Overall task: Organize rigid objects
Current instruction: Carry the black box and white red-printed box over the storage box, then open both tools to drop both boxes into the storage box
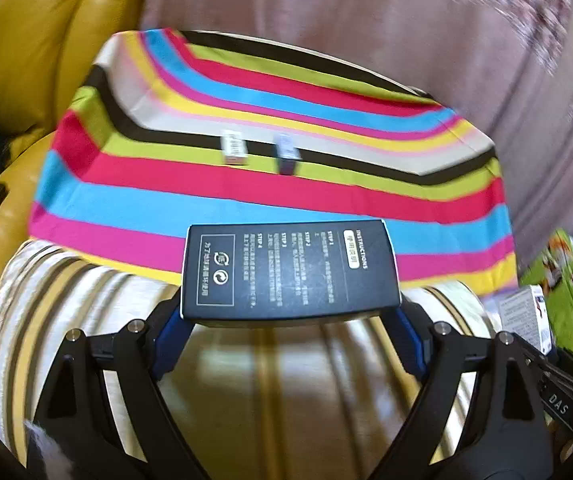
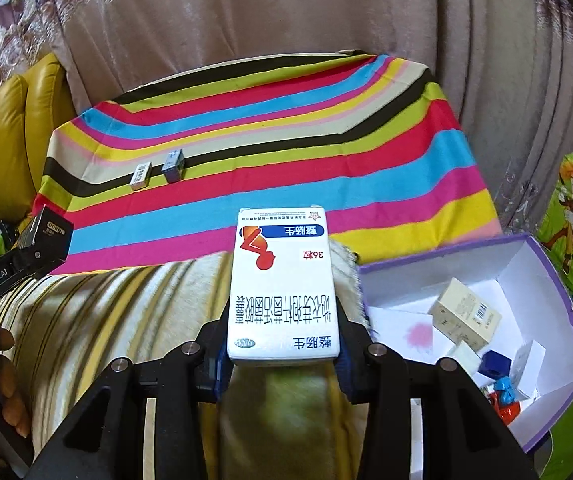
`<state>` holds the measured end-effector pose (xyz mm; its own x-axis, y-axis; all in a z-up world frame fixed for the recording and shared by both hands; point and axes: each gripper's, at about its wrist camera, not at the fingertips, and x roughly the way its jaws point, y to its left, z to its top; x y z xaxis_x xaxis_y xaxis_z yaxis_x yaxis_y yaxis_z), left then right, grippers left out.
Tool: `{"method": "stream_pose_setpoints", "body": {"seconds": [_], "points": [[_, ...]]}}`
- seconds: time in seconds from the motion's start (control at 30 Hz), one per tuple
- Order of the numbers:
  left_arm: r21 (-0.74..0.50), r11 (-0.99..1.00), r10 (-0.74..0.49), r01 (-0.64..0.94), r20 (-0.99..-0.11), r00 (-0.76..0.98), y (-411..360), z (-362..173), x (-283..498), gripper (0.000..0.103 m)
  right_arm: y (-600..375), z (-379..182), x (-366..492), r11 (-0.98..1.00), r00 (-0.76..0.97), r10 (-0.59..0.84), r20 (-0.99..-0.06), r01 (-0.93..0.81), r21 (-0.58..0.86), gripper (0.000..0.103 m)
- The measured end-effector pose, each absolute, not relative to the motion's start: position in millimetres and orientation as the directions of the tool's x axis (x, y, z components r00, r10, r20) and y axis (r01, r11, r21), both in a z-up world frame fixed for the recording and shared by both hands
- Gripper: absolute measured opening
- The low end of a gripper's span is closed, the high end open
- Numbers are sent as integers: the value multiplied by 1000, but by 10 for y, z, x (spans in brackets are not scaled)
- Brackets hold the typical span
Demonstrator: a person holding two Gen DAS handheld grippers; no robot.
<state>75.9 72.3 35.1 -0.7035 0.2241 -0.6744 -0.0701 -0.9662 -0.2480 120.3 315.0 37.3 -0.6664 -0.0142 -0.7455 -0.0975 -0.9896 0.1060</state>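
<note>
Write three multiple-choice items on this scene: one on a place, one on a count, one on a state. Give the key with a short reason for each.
1. Where do the loose small cartons still to be sorted lie?
A. in the purple-edged box
B. on the yellow armchair
C. on the pink curtain

2. How many small boxes stand on the striped cloth?
A. none
B. two
C. five

3. What is the state of the right gripper?
A. open and bare
B. shut on a black box
C. shut on the white medicine box

Key:
1 A: the beige carton and other small items lie inside the purple-edged box.
2 B: a white small box and a grey small box stand side by side on the striped cloth.
3 C: the right gripper clamps the white medicine box; the left gripper holds the black box.
</note>
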Motion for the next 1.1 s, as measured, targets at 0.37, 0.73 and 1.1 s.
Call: {"method": "stream_pose_setpoints", "body": {"seconds": [0.37,0.73,1.1], "points": [[-213,-917,384,-337,-699,-604,1659,479,703,87,3838,283,1527,-961,-655,53,-753,-239,140,42],[-203,-840,474,-502,-726,-499,2490,470,792,87,4431,150,1769,-916,-600,177,-780,-391,93,42],[-212,-763,534,-610,-739,-411,2921,428,928,87,4693,111,1860,-878,-552,272,-788,-477,31,42]]}}
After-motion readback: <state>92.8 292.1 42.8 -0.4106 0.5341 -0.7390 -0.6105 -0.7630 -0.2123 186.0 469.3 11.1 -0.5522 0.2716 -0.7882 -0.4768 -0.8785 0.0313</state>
